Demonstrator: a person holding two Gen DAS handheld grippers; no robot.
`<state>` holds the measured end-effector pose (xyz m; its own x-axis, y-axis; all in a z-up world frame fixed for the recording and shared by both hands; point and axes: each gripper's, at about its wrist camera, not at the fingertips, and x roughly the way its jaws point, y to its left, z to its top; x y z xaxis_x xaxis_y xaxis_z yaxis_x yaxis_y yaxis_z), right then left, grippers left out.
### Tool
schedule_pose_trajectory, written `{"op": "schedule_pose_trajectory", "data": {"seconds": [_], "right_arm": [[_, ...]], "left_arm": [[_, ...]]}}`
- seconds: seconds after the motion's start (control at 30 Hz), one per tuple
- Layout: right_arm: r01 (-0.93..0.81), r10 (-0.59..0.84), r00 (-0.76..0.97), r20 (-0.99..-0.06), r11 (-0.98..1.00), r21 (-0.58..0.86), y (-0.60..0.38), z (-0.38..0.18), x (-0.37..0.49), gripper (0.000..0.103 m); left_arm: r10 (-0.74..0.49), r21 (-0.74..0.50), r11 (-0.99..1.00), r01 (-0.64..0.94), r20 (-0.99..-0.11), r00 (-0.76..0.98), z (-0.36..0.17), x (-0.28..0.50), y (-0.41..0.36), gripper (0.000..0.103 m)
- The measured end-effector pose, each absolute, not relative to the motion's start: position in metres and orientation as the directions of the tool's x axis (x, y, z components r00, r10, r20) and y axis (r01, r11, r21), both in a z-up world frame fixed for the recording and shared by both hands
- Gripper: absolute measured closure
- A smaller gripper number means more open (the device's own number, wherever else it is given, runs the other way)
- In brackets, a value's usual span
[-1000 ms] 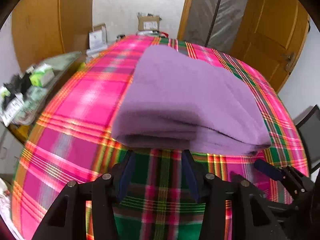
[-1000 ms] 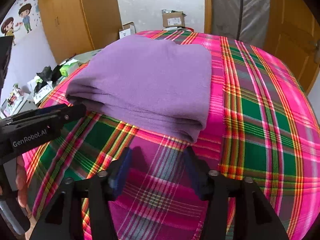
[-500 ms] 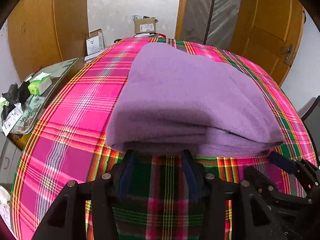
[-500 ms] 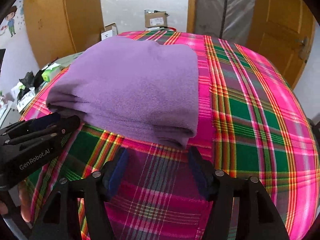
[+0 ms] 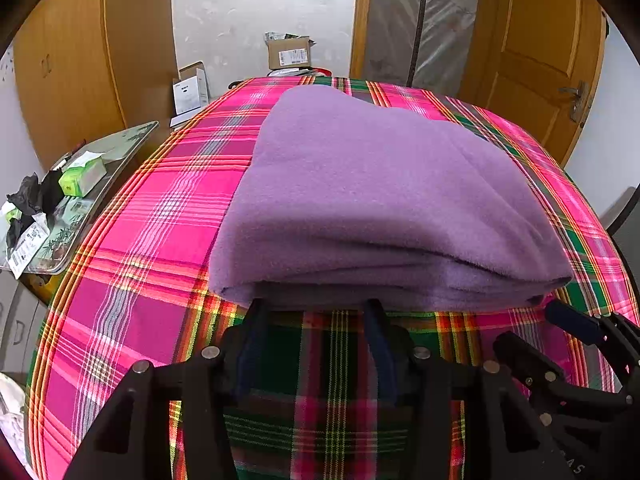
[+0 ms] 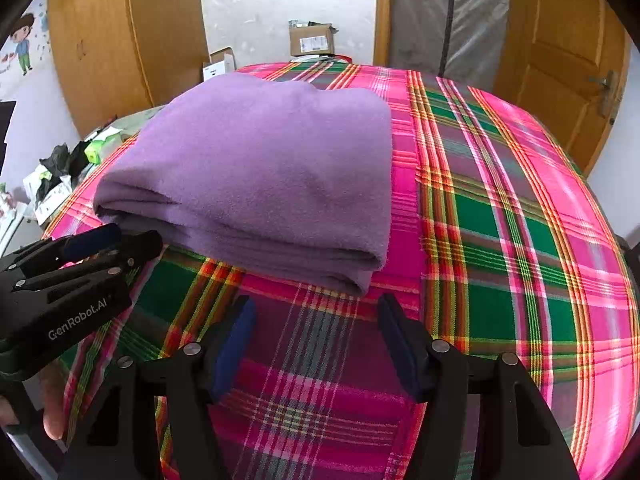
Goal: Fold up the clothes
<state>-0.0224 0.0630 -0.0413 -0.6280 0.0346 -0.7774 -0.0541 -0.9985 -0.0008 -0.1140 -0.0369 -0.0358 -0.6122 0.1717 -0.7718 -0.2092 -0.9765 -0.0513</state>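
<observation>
Right now, a surface covered with a bright pink, green and yellow checked cloth [image 5: 132, 240] fills most of both views. Behind it are tall brown wooden cupboards [image 5: 80, 64], a grey-white wall, a brown wooden door with a metal handle [image 6: 560, 60], and two brown cardboard boxes [image 5: 289, 53] on the far side. Off to the left stands a low side table with a shiny tray [image 5: 120, 148], a small green box [image 5: 82, 176] and some black and white bits. The left gripper [image 5: 316, 308] sits low over the cloth, and the tips of its dark blue fingers [image 5: 374, 312] reach the near edge of the folded purple fleece cloth [image 5: 380, 200]; the fingers are spread apart and hold nothing. The right gripper [image 6: 314, 304] is just beside it, pointing at the near right corner of the purple cloth, with its blue fingers [image 6: 240, 328] wide apart and empty, a little short of the cloth. A person's hand [image 6: 52, 408] shows under the left gripper in the right view. The purple cloth lies in the middle of the surface, folded into a thick, soft, neat block with several layers showing along its near edge.
</observation>
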Motion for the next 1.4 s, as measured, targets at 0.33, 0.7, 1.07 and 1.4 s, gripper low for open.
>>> {"op": "schedule_pose_trajectory", "data": {"seconds": [0.33,0.7,1.07,1.4], "right_arm": [[-0.059,0.043,-0.628,-0.777,-0.998,-0.007,0.061,-0.042,-0.025,0.037],[-0.06,0.04,-0.627,-0.778,-0.998,-0.004,0.062,-0.042,-0.025,0.037],[-0.118,0.106,-0.628,-0.771,-0.992,-0.04,0.069,-0.041,-0.025,0.036],[-0.175,0.129,-0.618,-0.776,-0.984,-0.024,0.076,-0.044,-0.027,0.032]], "left_arm": [[0.175,-0.055,-0.976,-0.21,-0.772,-0.612,-0.036,-0.114,-0.04,0.053],[0.148,-0.02,-0.978,-0.209,-0.776,-0.614,-0.036,-0.113,-0.035,0.052],[0.147,-0.019,-0.977,-0.211,-0.776,-0.613,-0.036,-0.114,-0.034,0.052],[0.147,-0.018,-0.977,-0.211,-0.776,-0.614,-0.037,-0.112,-0.034,0.052]]}}
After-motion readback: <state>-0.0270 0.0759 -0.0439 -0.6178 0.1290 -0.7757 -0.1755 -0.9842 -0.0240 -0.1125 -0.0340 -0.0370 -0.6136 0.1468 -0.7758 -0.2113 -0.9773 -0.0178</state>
